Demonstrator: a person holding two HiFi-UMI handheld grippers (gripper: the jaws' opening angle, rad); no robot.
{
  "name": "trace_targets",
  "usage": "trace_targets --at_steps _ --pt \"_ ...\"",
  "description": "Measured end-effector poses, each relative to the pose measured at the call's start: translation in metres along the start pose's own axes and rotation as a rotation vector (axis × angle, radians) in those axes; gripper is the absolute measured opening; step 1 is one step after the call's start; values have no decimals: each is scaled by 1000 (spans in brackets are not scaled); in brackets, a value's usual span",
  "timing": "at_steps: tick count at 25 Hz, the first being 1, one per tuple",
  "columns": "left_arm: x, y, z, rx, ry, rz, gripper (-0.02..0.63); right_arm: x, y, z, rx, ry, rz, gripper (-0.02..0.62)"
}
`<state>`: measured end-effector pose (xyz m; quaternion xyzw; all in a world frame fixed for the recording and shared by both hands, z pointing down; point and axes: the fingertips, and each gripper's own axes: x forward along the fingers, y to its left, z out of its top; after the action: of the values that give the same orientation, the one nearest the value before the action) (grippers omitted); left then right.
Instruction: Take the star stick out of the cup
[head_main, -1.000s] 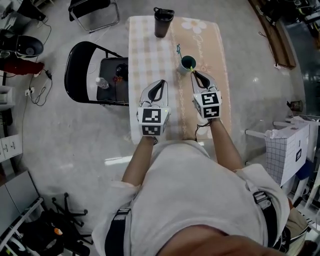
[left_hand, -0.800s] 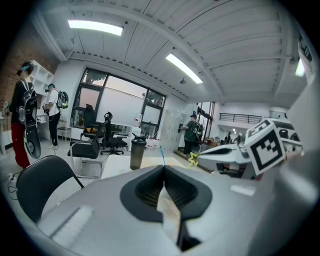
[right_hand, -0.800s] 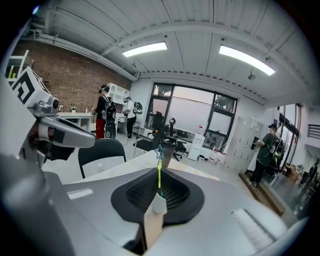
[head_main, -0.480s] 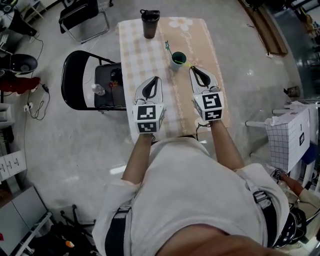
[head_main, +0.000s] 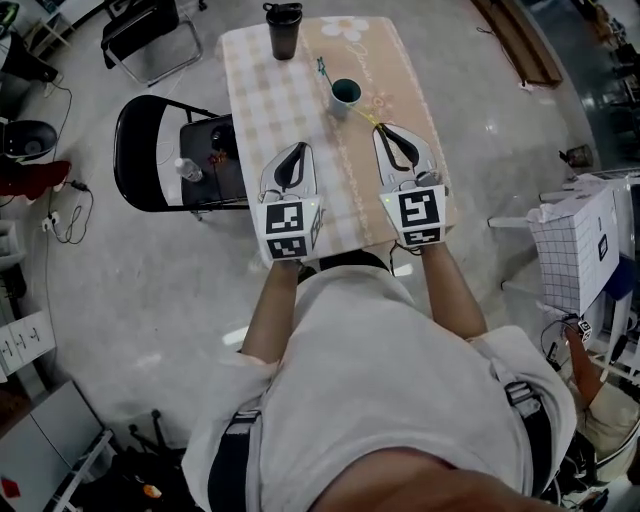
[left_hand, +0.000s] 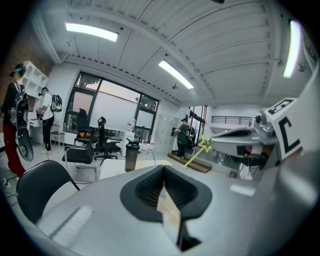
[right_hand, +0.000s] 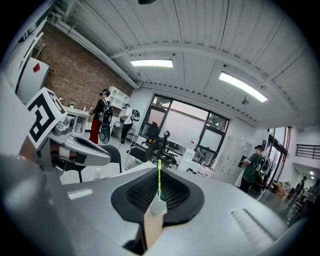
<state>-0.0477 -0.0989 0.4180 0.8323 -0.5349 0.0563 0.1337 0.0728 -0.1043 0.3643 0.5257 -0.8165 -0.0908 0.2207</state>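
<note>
One star stick (head_main: 368, 116), long axis toward cup (head_main: 341, 107).

An open office-lab: swivel chairs (left_hand: 101, 141), strip lights (left_hand: 92, 31), brick wall (right_hand: 75, 72).

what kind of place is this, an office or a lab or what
Likely an open-plan lab or office workspace: office chairs by big windows, strip ceiling lights, and a small clothed table on a bare grey floor.

Dark tumbler (head_main: 283, 28) sits at the far end of the checked table (head_main: 260, 110). Black folding chair (head_main: 122, 150) just left of it, small water bottle (head_main: 186, 169) on the seat.
</note>
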Motion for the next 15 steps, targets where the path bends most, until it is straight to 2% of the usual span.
trace_targets --at_steps 9,15 --pt "-39 17 -45 -30 76 45 3 5 63 -61 -5 130 59 12" --pt "-65 41 -70 -55 121 95 2 17 117 -77 -95 175 132 14"
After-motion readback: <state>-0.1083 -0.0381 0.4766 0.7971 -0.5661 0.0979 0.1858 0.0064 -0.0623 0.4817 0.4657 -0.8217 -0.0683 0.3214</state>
